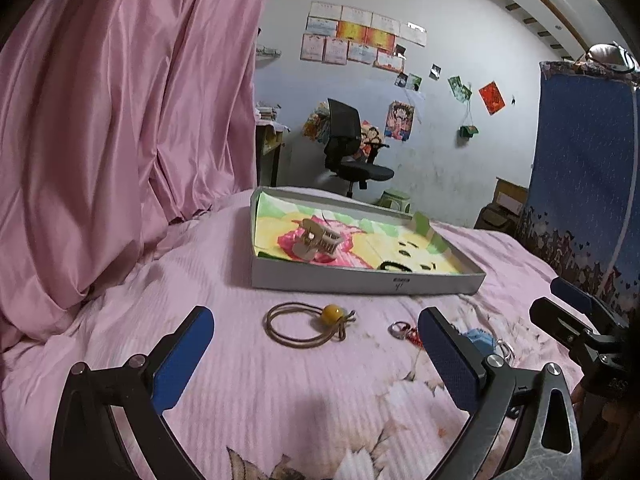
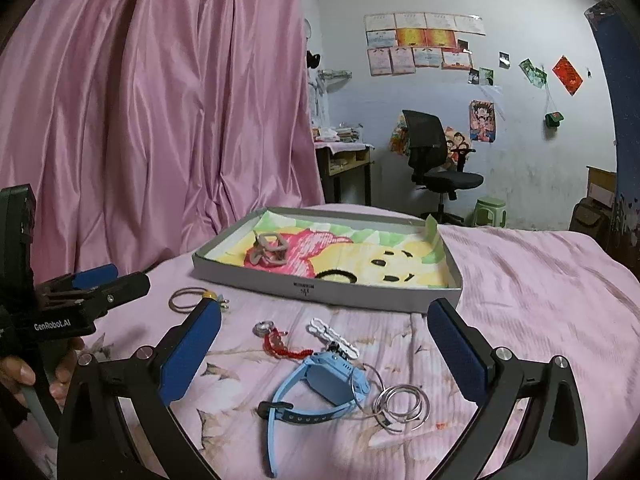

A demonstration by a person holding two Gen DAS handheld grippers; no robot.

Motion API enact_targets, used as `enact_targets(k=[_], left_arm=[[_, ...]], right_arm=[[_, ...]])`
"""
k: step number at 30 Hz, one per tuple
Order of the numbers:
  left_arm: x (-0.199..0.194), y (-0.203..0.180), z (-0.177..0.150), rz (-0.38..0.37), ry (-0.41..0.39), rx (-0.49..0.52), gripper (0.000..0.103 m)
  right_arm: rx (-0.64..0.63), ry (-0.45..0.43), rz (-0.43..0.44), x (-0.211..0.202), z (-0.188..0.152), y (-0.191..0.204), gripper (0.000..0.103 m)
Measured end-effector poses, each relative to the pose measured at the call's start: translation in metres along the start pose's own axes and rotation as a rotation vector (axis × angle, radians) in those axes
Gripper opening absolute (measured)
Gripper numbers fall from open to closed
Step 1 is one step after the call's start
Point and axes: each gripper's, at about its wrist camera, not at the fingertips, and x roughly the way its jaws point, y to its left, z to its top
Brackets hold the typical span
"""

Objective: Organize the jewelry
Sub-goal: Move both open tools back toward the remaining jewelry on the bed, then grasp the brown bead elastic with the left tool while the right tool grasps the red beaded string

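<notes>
Left wrist view: we note the bed (image 1: 280,380) carrying a shallow box (image 1: 360,280) at its far edge, a claw clip (image 1: 316,240) already inside, evidently the collecting place. Our left gripper (image 1: 316,364) stands released, framing the beaded hair tie (image 1: 308,322) before the box. Right gripper (image 2: 324,352), likewise released, frames the blue watch (image 2: 324,384) and rings (image 2: 402,404).

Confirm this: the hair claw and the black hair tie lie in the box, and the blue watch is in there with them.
Not quite. The hair claw and black hair tie are in the box, but the blue watch lies on the bedspread outside it, as the right wrist view shows.
</notes>
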Motion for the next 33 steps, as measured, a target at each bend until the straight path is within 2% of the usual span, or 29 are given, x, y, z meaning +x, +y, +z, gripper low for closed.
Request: enact_targets(k=[6,12,16,20,24,27,33], left_arm=[[0.013,0.001,0.000,0.002,0.067,0.014,0.103],[0.031,0.006,0.002,0.003,0.159,0.009,0.103],[0.045,0.009,0.004,-0.012,0.224,0.013,0.103],[0.053,0.009,0.004,-0.030,0.249,0.020,0.102],[0.060,0.010,0.005,-0.044,0.267,0.016,0.097],[0.070,0.011,0.006,-0.050,0.298,0.006,0.091],[0.090,0.012,0.010,-0.053,0.344,0.000,0.088]], right_arm=[[-0.001,0.046,0.010,0.007,-0.004,-0.002,0.102],[0.025,0.138,0.028,0.025,-0.013,-0.006,0.099],[0.037,0.193,0.054,0.035,-0.019,-0.009,0.076],[0.030,0.220,0.083,0.042,-0.022,-0.007,0.061],[0.003,0.234,0.103,0.045,-0.023,0.000,0.059],[-0.015,0.257,0.114,0.051,-0.024,0.003,0.052],[-0.034,0.305,0.119,0.064,-0.024,0.004,0.046]])
